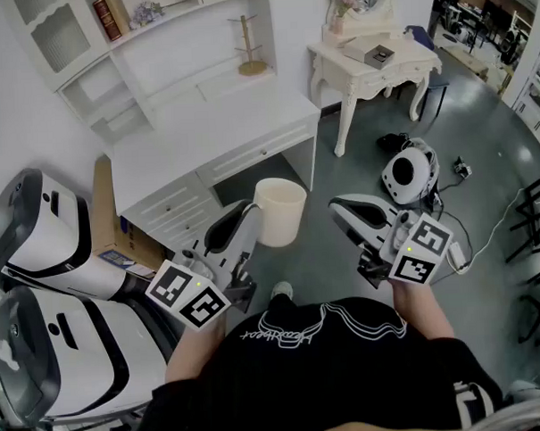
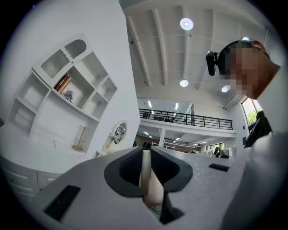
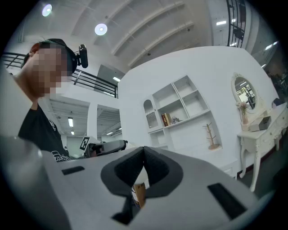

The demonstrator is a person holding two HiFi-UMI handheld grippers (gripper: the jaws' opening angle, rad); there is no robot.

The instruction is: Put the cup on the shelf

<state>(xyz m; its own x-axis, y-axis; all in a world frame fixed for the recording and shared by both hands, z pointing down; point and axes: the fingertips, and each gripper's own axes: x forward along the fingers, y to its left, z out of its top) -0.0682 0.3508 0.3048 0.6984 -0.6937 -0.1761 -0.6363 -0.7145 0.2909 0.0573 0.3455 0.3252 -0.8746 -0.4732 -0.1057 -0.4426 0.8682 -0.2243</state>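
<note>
Left gripper (image 1: 250,216) jaws pinch cup (image 1: 281,211) rim; right gripper (image 1: 337,206) jaws closed, empty. Keep cup level lifting to shelf (image 1: 184,55).

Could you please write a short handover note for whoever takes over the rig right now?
Left gripper: shut on the wall of the cream cup, which hangs in the air in front of the white desk.
Right gripper: jaws together, nothing held, beside the cup but apart from it.
Shelf: above the desk, ahead of both grippers.
Done: cup gripped and off any surface.
Left: carry it forward, set it on the shelf, release.
</note>
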